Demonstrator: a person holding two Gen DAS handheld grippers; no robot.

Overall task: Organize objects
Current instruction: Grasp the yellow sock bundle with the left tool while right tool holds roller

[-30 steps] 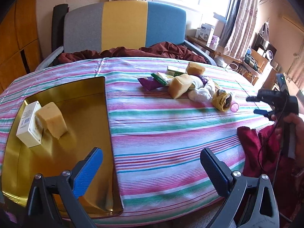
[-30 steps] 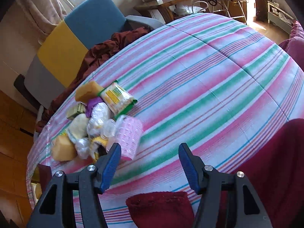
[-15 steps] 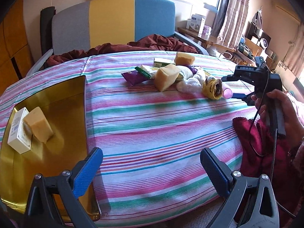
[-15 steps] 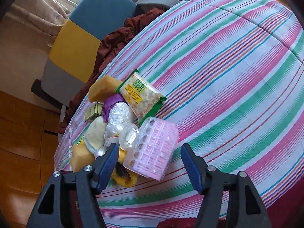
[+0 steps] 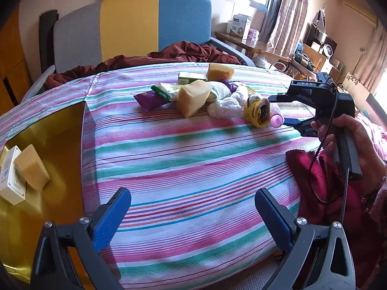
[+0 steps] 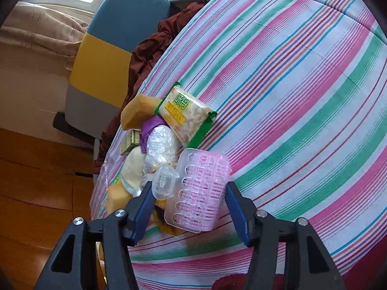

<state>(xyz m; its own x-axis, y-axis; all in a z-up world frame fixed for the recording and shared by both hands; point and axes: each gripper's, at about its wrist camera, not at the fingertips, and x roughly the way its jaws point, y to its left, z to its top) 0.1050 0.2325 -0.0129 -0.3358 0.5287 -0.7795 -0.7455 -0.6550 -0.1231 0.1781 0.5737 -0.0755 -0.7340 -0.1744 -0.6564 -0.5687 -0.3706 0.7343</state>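
A pile of objects lies on the striped tablecloth [image 5: 193, 159]: yellow sponges [image 5: 193, 96], snack packets [image 6: 186, 113], a plastic-wrapped bundle [image 6: 160, 147], a yellow knitted piece [image 5: 257, 112] and a pink perforated plastic roller [image 6: 200, 191]. My right gripper [image 6: 189, 209] is open with its fingers on either side of the pink roller, which also shows in the left wrist view [image 5: 275, 120]. My left gripper [image 5: 193, 215] is open and empty above the table's near edge. A gold tray [image 5: 55, 145] at the left holds a white box [image 5: 11, 176] and a yellow sponge [image 5: 32, 168].
A grey, yellow and blue chair [image 5: 130, 26] with a maroon cloth [image 5: 169, 55] stands behind the table. A red cloth [image 5: 312, 166] lies at the table's right edge under the hand. A cluttered side table [image 5: 254, 46] stands at the back right.
My right gripper has moved forward to the pile until its open fingers straddle the pink roller. The left gripper has shifted a little to the right, away from the gold tray.
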